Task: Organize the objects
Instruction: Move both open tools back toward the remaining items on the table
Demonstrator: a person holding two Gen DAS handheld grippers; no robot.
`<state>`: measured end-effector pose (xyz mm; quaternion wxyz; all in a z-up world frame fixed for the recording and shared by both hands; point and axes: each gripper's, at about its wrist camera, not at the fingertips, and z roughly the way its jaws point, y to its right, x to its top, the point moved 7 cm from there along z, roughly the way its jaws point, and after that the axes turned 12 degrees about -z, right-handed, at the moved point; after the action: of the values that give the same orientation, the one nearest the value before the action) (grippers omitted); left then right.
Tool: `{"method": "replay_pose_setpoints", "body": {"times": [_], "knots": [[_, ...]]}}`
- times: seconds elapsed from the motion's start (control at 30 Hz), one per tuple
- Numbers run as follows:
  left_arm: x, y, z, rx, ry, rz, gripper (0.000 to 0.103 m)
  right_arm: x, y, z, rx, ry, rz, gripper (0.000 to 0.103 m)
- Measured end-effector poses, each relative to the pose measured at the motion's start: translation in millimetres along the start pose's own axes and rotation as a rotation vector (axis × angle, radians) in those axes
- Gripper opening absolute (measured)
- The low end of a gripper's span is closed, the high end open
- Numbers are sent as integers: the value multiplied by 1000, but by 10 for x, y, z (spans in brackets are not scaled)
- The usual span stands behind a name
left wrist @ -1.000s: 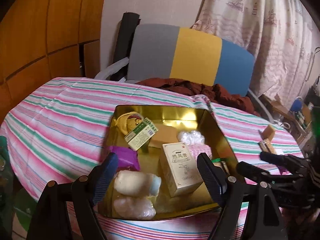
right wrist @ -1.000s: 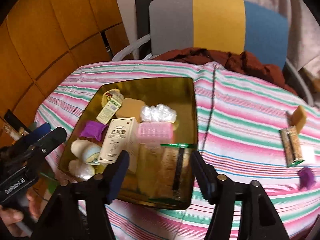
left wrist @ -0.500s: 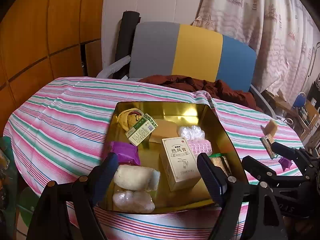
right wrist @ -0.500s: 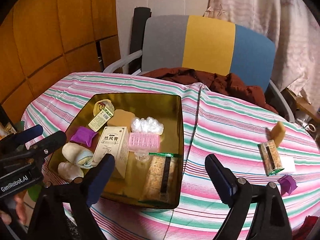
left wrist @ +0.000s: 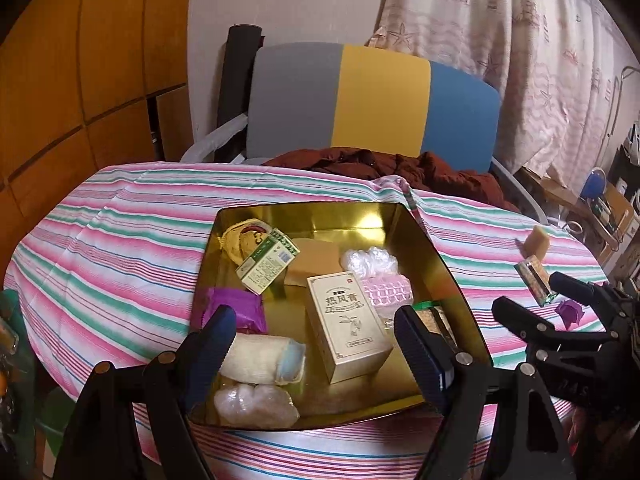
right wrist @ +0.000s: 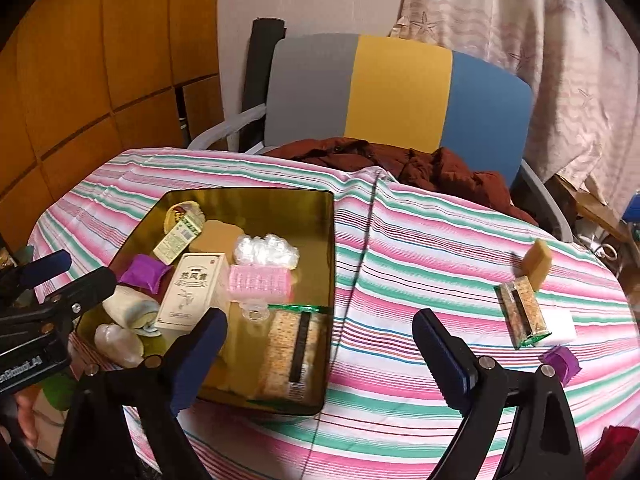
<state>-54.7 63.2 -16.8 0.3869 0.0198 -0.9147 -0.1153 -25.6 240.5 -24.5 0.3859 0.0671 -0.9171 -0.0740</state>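
A gold tray (left wrist: 304,212) on the striped tablecloth holds a beige box (left wrist: 344,332), a green-white box (left wrist: 266,260), a purple packet (left wrist: 236,308), a rolled towel (left wrist: 260,356), a pink curler (right wrist: 258,280) and a cracker packet (right wrist: 294,352). My left gripper (left wrist: 314,314) hovers open above the tray's near side, its pads clear of the beige box. My right gripper (right wrist: 319,316) hangs over the tray's right rim (right wrist: 332,240); its jaws are opening and nothing sits between them. On the cloth to the right lie a second cracker packet (right wrist: 522,310), a tan block (right wrist: 538,264) and a small purple piece (right wrist: 560,362).
A grey, yellow and blue chair (right wrist: 400,88) with a brown garment (right wrist: 420,164) stands behind the table. A white block (right wrist: 560,326) lies beside the cracker packet. Wooden panels (left wrist: 80,80) rise on the left, and a curtain (left wrist: 540,60) hangs on the right.
The right gripper's jaws have spread much wider and it has drawn back from the cracker packet in the tray, which stays there. The left gripper has hardly moved.
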Motion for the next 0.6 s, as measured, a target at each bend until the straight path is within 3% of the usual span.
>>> {"method": "replay_pose_setpoints", "body": {"times": [0.37,0.6], "knots": [[81,251,60,-76,-15,27,82,-136,517,85,-62,-42,72,96],[69,492,144,-135,-65,48,82,-258,1071,107,-128,-68,166,96]]}}
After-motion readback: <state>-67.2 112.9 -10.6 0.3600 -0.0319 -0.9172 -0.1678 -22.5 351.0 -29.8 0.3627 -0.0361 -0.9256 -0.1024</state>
